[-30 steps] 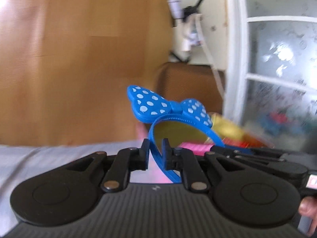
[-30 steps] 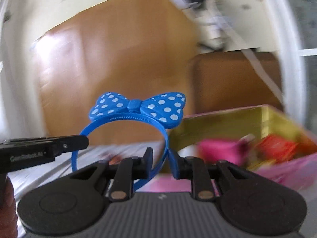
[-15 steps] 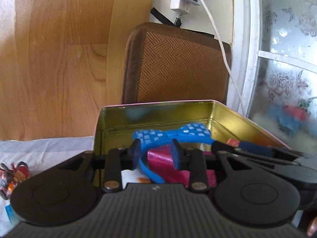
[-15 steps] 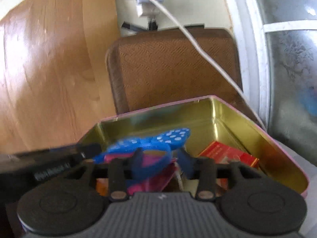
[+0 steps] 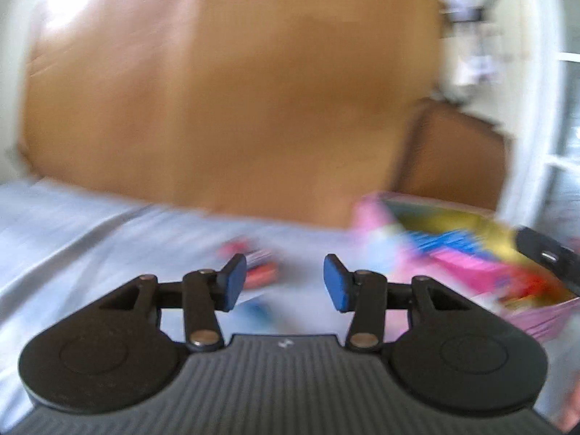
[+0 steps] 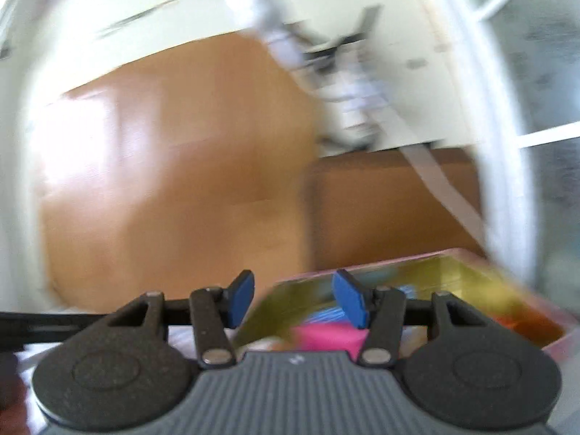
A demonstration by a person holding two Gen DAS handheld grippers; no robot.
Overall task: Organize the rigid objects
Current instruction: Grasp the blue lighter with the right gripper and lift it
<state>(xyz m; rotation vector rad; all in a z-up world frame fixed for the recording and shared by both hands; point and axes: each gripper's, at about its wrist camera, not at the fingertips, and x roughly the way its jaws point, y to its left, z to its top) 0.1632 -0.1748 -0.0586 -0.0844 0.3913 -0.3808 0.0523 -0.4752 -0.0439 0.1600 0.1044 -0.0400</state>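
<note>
Left gripper (image 5: 284, 277): fingers apart and widening, nothing between the blue pads (image 5: 233, 282). It hovers over the pale cloth (image 5: 90, 239) covering the surface; blurred small red and blue items (image 5: 259, 272) lie on the cloth just beyond the fingertips, too smeared to name.

Right gripper (image 6: 293, 299): fingers apart, nothing clamped. It points at the near left corner of the tin.

Tin box (image 6: 453, 272): pink outside, gold inside, open, on the cloth toward its right edge, in front of a brown cushion (image 6: 391, 203).

Contents of tin: blue headband (image 5: 438, 241), seen as a blurred blue streak lying inside on top of a pink packet (image 6: 326, 337); something red-orange (image 6: 522, 322) at the right side. Both views blurred.

Backdrop: wooden panel (image 5: 235, 90), white window frame (image 6: 496, 166) at right.
</note>
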